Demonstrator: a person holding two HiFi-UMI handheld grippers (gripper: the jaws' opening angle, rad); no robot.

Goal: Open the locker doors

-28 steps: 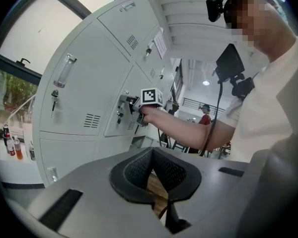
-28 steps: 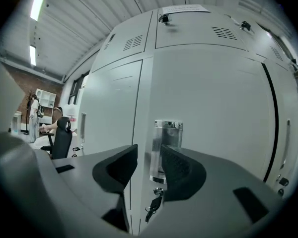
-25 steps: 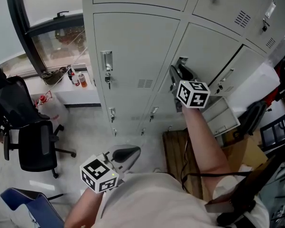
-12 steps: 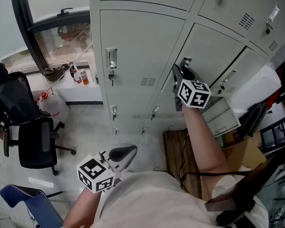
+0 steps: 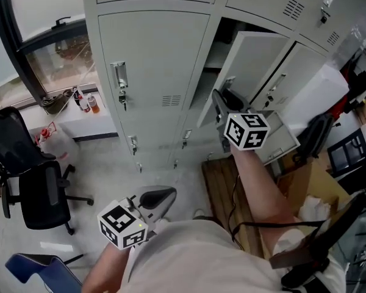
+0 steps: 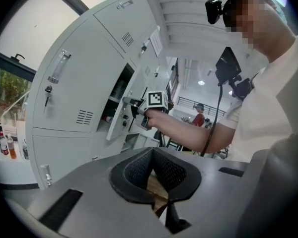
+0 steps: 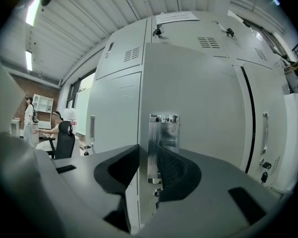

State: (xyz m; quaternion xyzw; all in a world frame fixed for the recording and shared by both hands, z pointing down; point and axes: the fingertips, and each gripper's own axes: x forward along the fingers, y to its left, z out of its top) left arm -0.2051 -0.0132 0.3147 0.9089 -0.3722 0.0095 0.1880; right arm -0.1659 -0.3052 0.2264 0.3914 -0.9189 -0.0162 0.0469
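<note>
Grey lockers fill the top of the head view. The middle door stands partly swung out, and a dark interior shows behind it. My right gripper is shut on this door's free edge at the chrome handle plate. Its jaws have just been closing, with the door edge between them. In the right gripper view the door fills the picture beyond the right gripper. My left gripper hangs low near my body, shut and holding nothing. The left gripper view looks past the left gripper at the open door.
The left locker door, with its handle, is closed. A black office chair and a blue chair stand on the floor at left. Bottles sit on the windowsill. A wooden board lies below the lockers, with clutter at right.
The middle locker door has swung out from closed to partly open, with my right gripper moving back toward me on its edge. The left gripper stays in place.
</note>
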